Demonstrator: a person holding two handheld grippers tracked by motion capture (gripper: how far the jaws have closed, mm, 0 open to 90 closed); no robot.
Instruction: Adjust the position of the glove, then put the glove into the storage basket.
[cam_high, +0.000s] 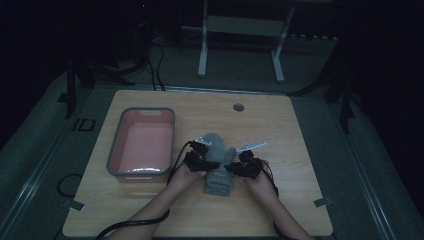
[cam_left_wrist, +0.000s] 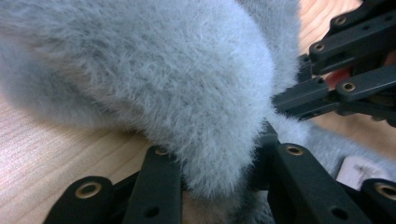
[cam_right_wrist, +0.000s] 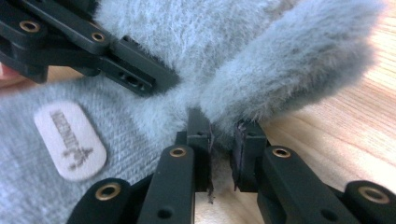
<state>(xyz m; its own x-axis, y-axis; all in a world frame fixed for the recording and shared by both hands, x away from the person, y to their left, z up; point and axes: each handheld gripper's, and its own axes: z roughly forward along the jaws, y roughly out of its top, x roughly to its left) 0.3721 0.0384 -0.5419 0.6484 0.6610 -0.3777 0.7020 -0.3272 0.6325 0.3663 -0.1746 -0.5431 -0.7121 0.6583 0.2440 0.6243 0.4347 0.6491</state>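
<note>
- Mitten (cam_high: 218, 165), grey and fluffy, lies flat on the desk (cam_high: 300, 200) between the two tools, its ribbed cuff toward the person; the pink basin (cam_high: 114, 159) sits off to the outer side of the left tool (cam_high: 200, 159).
- Left tool is pinched on the furry edge of the mitten, its jaws sunk deep in the pile; right tool (cam_high: 239, 165) is pressed together on a thin tuft at the thumb crotch, as the right gripper view shows (cam_right_wrist: 222, 158).
- Risk one: the right tool's bite looks like fur more than fabric, so a lift could let the pile slide out.
- Risk two: pulling the tools apart may stretch or twist the mitten.
- Risk three: one side dropping would leave the mitten dangling and apt to snag the basin rim.
</note>
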